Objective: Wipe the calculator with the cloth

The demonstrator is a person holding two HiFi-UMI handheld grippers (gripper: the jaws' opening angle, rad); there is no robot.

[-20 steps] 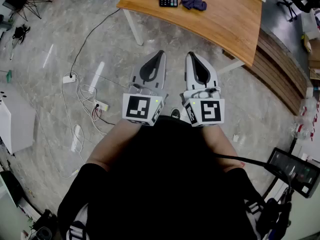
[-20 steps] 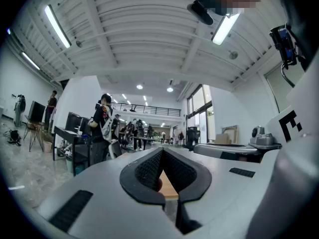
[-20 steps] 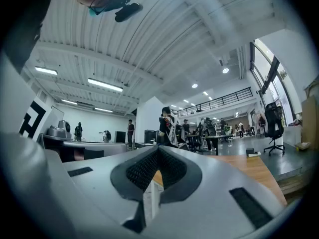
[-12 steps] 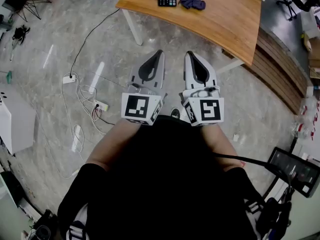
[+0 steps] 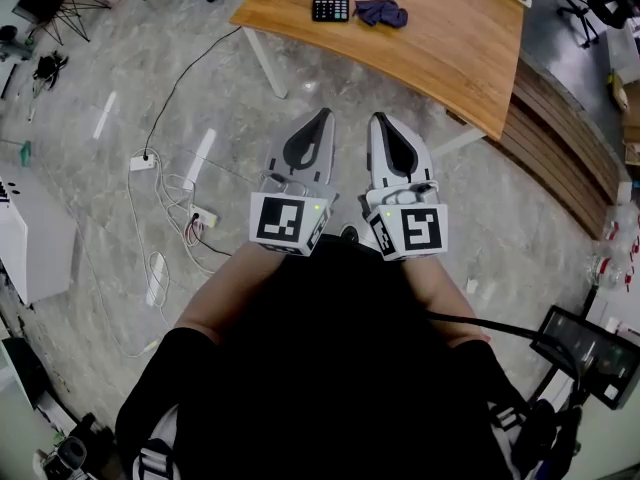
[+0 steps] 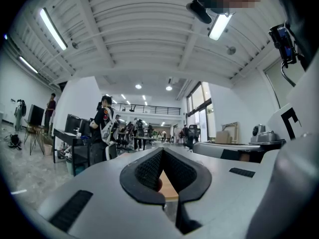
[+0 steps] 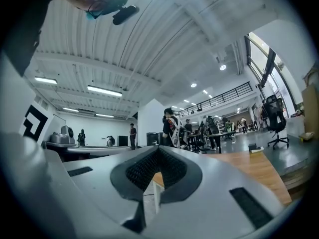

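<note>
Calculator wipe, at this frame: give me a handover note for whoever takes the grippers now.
Left gripper: shut, empty, held close to the body over the floor.
Right gripper: shut, empty, beside the left one.
Calculator: on the wooden table ahead, near its edge. The dark cloth lies crumpled just to its right.
Done: nothing; neither thing is touched.
Left: step up to the table, pick up the cloth, wipe the calculator.
</note>
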